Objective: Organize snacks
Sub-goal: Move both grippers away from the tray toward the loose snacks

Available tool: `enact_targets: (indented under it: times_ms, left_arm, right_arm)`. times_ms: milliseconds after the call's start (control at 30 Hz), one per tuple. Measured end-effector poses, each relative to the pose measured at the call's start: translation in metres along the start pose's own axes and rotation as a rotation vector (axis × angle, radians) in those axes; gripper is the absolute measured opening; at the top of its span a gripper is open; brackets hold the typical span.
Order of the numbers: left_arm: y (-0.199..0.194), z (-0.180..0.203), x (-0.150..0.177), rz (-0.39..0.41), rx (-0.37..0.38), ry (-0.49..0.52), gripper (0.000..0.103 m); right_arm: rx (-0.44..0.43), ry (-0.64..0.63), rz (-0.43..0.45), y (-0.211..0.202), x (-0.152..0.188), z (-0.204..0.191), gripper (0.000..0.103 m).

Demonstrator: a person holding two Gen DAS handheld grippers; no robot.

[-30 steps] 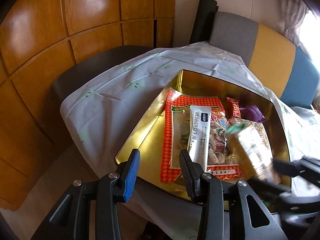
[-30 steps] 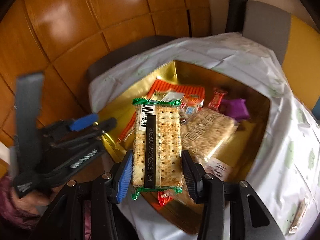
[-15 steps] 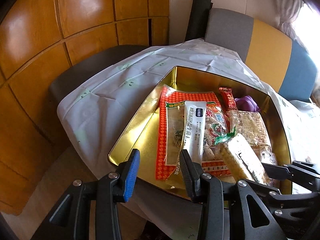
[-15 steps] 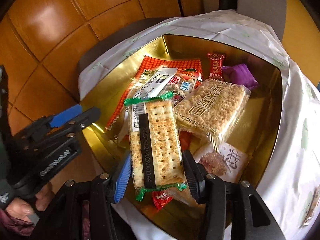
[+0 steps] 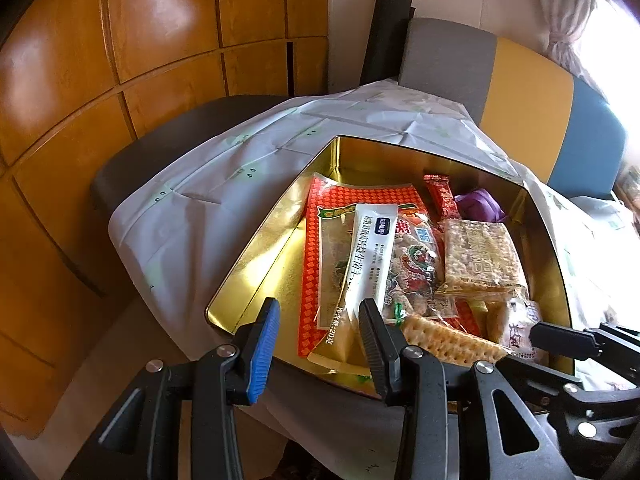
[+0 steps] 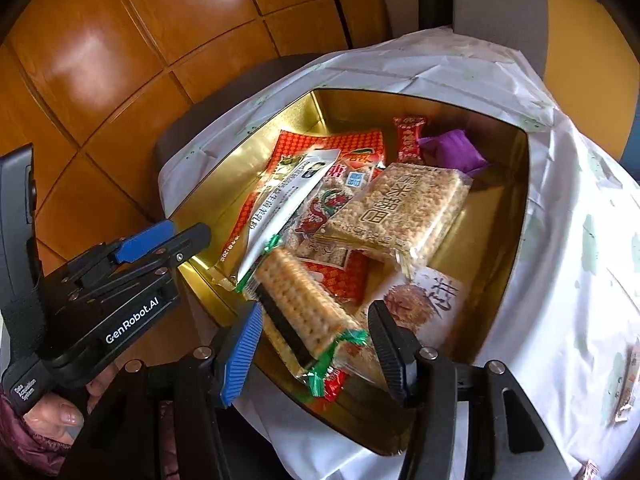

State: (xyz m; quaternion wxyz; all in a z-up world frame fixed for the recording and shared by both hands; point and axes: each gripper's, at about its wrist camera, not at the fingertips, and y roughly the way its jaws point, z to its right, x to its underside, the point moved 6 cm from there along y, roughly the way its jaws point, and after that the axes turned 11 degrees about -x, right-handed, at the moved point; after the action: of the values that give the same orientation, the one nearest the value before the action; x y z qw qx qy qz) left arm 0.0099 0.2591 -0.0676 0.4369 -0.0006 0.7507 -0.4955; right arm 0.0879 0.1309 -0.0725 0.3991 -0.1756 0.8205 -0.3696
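1. One gold tin (image 6: 516, 216) on one white cloth (image 6: 580, 240).
2. One large red-orange snack bag (image 6: 352, 148).
3. One long white sachet (image 6: 288, 200).
4. One cracker pack (image 6: 304, 308) with green ends.
5. One puffed-rice bar (image 6: 400, 208).
6. One red candy (image 6: 409, 138) and one purple one (image 6: 454, 152).
7. One white packet (image 6: 424, 300) with dark script.
8. Two grippers: left gripper (image 6: 168, 238), right gripper (image 6: 316, 344).

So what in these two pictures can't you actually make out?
- Right wrist view: the cracker pack is motion-blurred between the opening right hand-held gripper, so contact is unclear.
- Right wrist view: small wrappers on the cloth are cut off by the edge.
- Left wrist view: the gold tin has its near corner hidden behind the left hand-held gripper.
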Motion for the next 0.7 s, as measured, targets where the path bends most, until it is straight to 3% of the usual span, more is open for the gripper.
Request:
enact_targets:
  times_ms: [400, 700]
  left_arm:
    - [-0.007, 0.01, 0.0, 0.023, 0.036, 0.026, 0.042]
    - [-0.016, 0.022, 0.002, 0.053, 0.064, 0.072, 0.045]
  right_arm:
    - [0.08, -0.007, 0.095, -0.049, 0.015, 0.01, 0.056]
    - [0.21, 0.067, 0.12, -0.103, 0.044, 0.063, 0.056]
